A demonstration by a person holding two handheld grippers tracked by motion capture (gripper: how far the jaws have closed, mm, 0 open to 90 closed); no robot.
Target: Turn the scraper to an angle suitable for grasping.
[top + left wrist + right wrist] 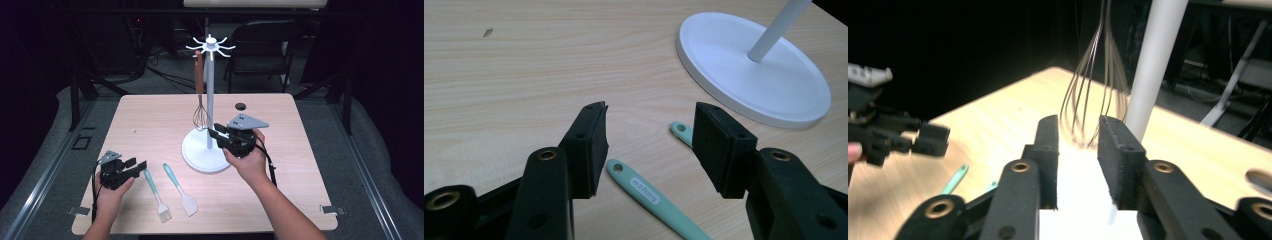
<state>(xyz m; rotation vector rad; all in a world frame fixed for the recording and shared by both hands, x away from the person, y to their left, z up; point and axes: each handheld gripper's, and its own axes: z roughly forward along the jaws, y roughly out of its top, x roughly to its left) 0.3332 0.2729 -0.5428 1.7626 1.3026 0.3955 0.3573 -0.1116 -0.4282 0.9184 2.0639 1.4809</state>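
Two teal-handled utensils, a silicone brush and a spatula, lie lower centre of the high view. Left gripper hovers jaws apart over their handles, seemingly to pick one. Right gripper, jaws apart and empty, faces the wire whisk hanging on the white hook stand.

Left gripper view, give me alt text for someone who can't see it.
The left gripper, jaws open, hovers low over a wooden table, above two mint green utensil handles. The round white base of a stand sits beyond, at upper right.
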